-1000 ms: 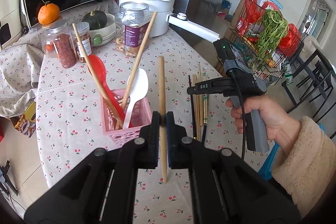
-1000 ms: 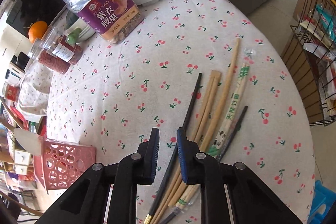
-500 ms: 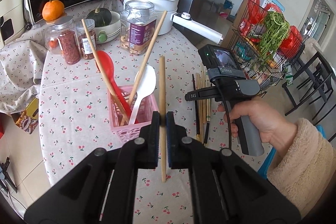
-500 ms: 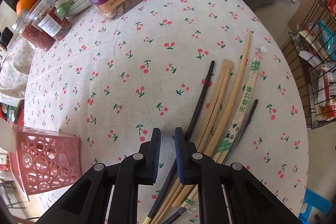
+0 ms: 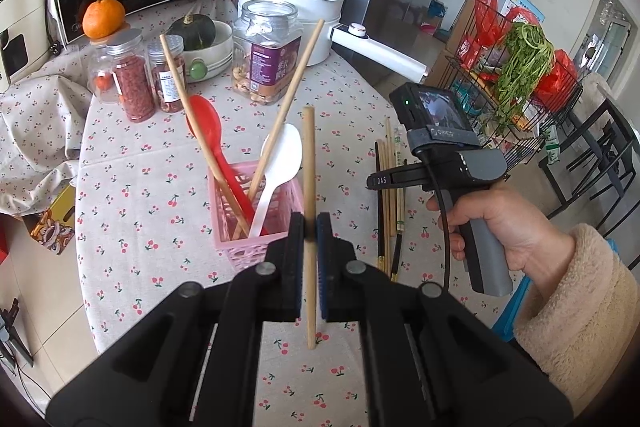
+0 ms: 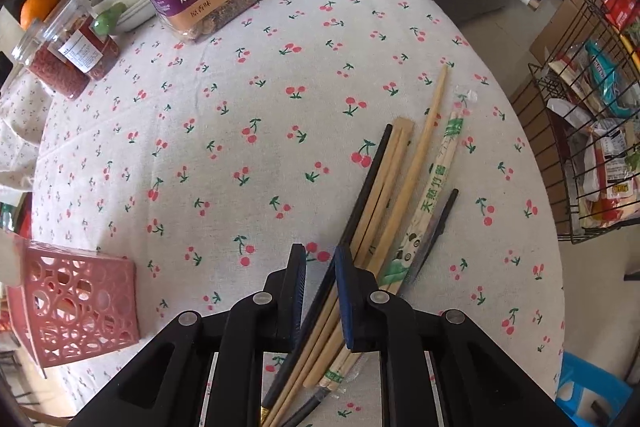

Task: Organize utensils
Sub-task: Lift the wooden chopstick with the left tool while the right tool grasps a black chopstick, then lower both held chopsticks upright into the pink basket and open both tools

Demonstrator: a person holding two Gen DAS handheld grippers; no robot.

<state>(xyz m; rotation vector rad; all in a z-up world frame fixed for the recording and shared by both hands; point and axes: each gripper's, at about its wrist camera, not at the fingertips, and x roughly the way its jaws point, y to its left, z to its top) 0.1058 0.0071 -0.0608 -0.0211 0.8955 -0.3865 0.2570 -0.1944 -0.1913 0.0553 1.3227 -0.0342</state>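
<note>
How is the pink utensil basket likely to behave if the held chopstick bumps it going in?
The pink basket looks like thin openwork plastic, so probably light and easy to shove across the tablecloth. Long wooden chopsticks and spoons lean well above its rim, so it may be top-heavy and apt to tip.

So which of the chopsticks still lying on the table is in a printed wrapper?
The wrapped pair with green characters, lying between the long bare wooden chopstick and the short dark one.
</note>
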